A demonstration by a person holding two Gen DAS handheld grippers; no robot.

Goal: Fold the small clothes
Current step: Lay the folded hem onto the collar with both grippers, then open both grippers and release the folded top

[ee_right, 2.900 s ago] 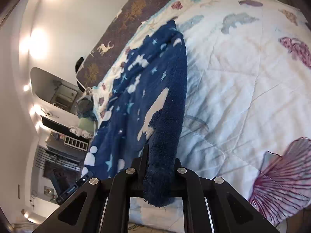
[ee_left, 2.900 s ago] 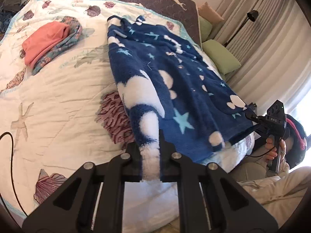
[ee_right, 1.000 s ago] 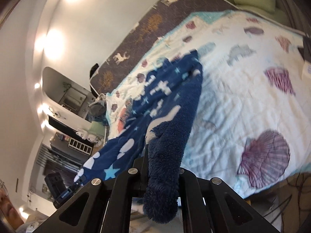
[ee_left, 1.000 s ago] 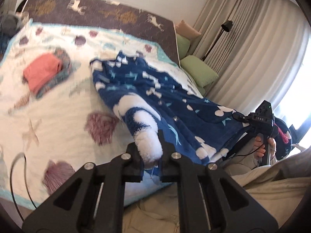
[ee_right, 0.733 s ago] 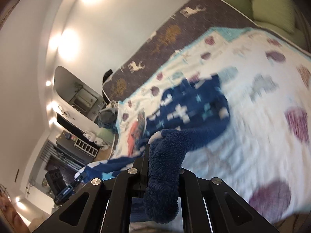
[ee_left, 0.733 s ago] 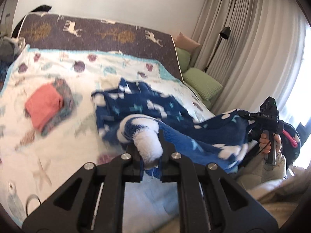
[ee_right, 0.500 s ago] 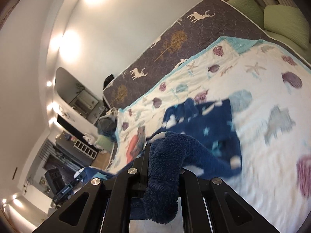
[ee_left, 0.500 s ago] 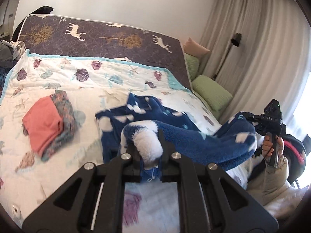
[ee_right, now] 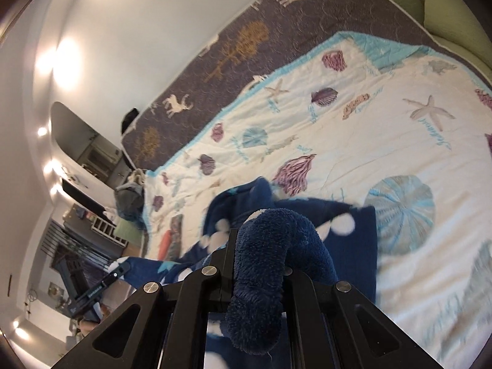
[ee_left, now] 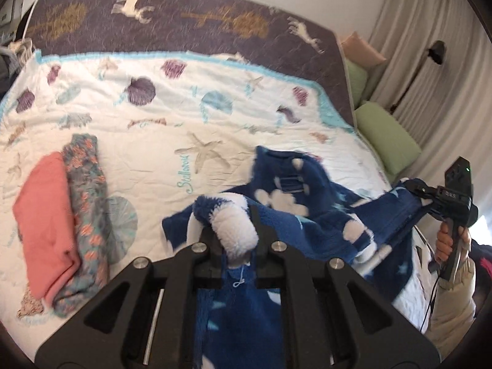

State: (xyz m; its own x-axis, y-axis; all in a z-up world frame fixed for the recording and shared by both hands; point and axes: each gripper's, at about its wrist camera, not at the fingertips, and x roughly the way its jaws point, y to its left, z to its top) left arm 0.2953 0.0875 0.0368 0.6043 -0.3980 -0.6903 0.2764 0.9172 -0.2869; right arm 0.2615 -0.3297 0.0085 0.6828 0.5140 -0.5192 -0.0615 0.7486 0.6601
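A fluffy navy garment with white clouds and pale stars (ee_left: 310,212) is doubled over on the seashell quilt (ee_left: 153,123), its lower half lifted over its upper half. My left gripper (ee_left: 235,238) is shut on a white-and-blue bunch of its hem. My right gripper (ee_right: 259,264) is shut on a thick navy bunch of the same garment (ee_right: 270,246). In the left wrist view the right gripper (ee_left: 430,200) shows at the right edge, a hand on its handle. In the right wrist view the left gripper (ee_right: 101,286) shows at the lower left.
A folded coral garment (ee_left: 46,221) lies on a folded floral one (ee_left: 89,203) on the quilt's left side. A dark deer-print cover (ee_left: 184,21) runs along the bed's far edge. Green pillows (ee_left: 387,144), a floor lamp (ee_left: 430,58) and curtains stand on the right.
Both grippers have swept forward across the bed with the hem, folding the spread-out garment over itself. The far half now lies bunched under the lifted half.
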